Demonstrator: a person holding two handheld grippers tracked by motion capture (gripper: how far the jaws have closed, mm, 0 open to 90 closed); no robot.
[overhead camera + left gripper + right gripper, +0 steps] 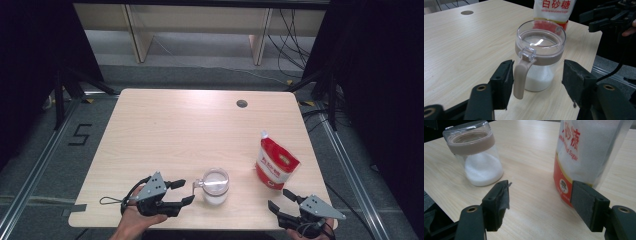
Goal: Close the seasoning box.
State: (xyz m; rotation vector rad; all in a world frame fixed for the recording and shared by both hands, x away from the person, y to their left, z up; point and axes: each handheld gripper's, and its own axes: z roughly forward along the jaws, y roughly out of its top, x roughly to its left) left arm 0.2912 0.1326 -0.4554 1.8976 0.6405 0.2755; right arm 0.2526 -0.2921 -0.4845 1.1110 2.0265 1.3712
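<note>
Near the front edge, the left claw (187, 191) gapes beside the jar (216, 186).

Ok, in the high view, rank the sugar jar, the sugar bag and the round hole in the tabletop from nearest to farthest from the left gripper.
1. Sugar jar: just right of the left gripper, its handle pointing at the open jaws.
2. Sugar bag: farther right, standing near the table's right edge.
3. Round hole: far side of the table, toward the back right.
</note>
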